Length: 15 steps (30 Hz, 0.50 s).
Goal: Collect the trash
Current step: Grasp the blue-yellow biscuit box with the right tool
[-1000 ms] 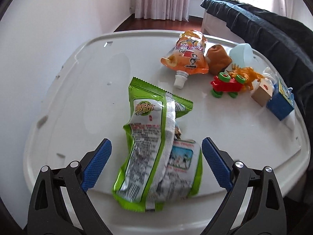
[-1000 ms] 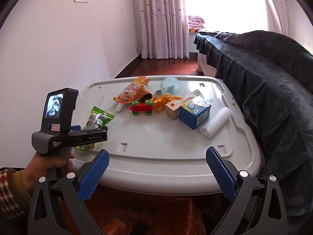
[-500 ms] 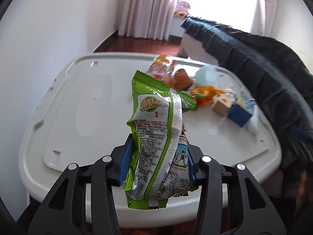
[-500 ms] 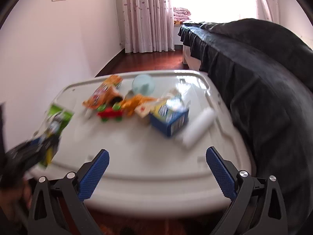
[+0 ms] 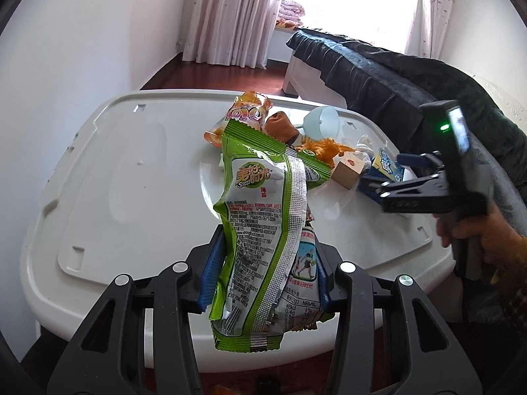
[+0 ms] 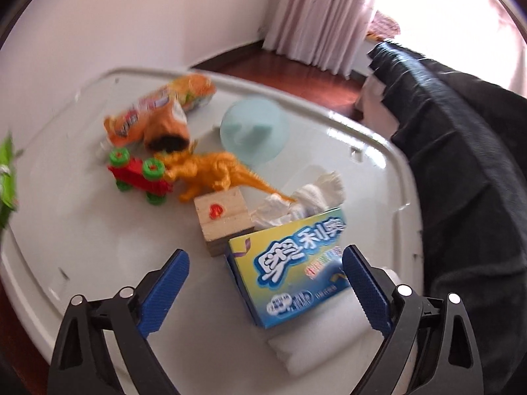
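- Green foil snack wrapper (image 5: 263, 223) stands pinched at its lower half in the left gripper (image 5: 263, 283), lifted above the near edge of the white table (image 5: 131, 171).
- It looks light, thin and crinkly, likely slippery; a pinch across the flat middle seems safest.
- The right gripper (image 6: 265, 283) hangs wide and empty over the blue biscuit box (image 6: 296, 263) near the table's right edge.
- That carton looks stiff and light; whether anything is inside cannot be told.
- No bin is in sight.
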Available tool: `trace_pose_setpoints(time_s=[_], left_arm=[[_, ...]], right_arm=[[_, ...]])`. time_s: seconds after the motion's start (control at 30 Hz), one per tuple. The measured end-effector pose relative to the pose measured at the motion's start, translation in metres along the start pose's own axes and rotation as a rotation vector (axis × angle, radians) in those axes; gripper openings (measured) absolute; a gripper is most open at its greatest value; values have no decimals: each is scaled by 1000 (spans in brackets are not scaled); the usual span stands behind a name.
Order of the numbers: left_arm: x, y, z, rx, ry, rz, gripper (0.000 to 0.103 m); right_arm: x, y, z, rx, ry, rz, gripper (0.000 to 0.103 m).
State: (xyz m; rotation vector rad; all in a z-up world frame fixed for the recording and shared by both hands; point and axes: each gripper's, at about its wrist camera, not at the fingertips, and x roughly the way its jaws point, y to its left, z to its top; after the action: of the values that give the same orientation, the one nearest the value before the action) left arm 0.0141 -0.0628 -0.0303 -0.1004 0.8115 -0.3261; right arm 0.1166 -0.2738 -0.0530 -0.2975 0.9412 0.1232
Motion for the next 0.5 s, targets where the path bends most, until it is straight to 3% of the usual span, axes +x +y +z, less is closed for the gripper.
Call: trace_pose_setpoints(time_s=[0.37, 0.43, 0.5], left_arm=[[4, -3, -3, 4, 11, -6, 45], [4, -3, -2, -1, 11, -7, 45], [4, -3, -2, -2, 13, -9, 45]], right_arm=[[23, -6, 6, -101, 40, -7, 86], [23, -7, 8, -108, 33, -10, 74], [19, -10, 7, -89, 25, -7, 73]])
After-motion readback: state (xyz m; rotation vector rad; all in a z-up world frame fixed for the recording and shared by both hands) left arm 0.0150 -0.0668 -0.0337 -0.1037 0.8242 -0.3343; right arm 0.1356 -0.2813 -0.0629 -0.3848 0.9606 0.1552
